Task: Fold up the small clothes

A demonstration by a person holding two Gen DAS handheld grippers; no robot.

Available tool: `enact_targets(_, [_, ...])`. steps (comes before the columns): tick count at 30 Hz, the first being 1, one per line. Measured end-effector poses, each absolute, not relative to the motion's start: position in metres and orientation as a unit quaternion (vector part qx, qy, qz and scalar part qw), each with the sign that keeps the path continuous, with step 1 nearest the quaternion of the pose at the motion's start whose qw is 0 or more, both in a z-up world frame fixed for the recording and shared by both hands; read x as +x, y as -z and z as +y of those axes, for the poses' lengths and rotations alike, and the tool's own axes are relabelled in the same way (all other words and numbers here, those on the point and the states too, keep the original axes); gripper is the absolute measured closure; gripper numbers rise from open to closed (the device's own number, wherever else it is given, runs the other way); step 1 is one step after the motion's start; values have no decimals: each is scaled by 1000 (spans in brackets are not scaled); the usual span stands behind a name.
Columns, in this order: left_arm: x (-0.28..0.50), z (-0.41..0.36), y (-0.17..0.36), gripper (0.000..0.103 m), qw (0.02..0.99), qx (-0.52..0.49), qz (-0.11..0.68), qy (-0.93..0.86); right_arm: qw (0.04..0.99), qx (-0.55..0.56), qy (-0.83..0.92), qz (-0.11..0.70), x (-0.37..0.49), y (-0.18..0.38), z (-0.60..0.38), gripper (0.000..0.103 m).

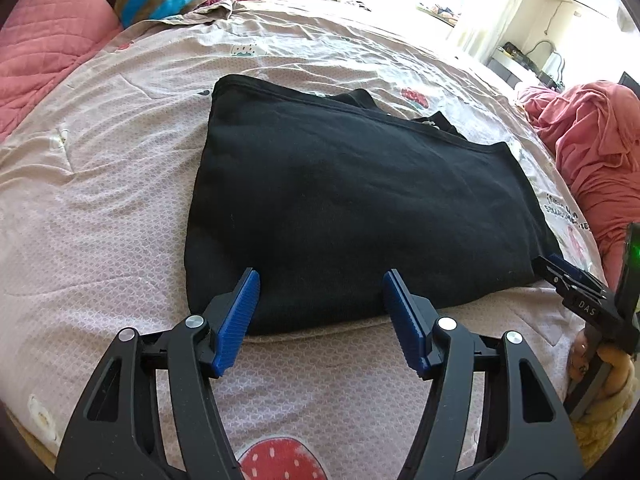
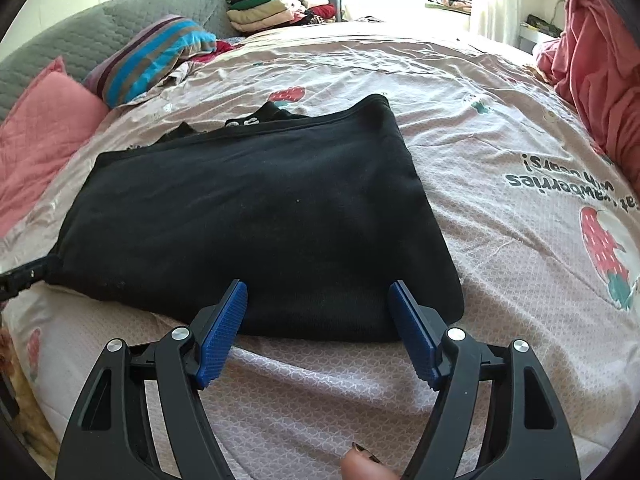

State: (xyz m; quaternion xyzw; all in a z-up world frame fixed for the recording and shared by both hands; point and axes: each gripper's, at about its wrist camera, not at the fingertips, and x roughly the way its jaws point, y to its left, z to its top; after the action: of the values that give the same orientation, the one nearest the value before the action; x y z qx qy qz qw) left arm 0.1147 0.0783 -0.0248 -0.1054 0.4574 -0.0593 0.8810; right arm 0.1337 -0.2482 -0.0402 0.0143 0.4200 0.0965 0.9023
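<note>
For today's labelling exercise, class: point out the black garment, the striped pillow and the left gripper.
black garment (image 1: 360,208): left wrist view, middle of its folded top layer.
striped pillow (image 2: 152,60): right wrist view, on its blue stripe.
left gripper (image 1: 320,280): left wrist view, midway between its blue fingertips.

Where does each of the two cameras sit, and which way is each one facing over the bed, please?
Left wrist: rides the left gripper, looking forward along its open blue fingers across the near edge of the black folded garment; the right gripper shows at the right edge.
Right wrist: rides the right gripper, facing the black folded garment from its near right end; a fingertip shows at the bottom.
Shared: the garment, the strawberry-print bedsheet, the striped pillow and the stacked clothes.
</note>
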Motion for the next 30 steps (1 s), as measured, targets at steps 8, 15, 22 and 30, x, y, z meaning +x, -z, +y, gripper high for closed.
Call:
enact_targets(8, [111,76,21,43,883,-101,455,59,903,23,-100,417,128,36,-249,22])
enact_targets(15, [108,74,17,34,884,-98,453,60,905,29,-100,412,123,32,-252,22])
enact_targets(22, [101,74,12,30,885,-102,450,60,906,29,-98,410,120,29,-254,21])
enact_targets(30, [95,74,5,20,888,-102,444,59,913,28,-94,397,113,21,-255,5])
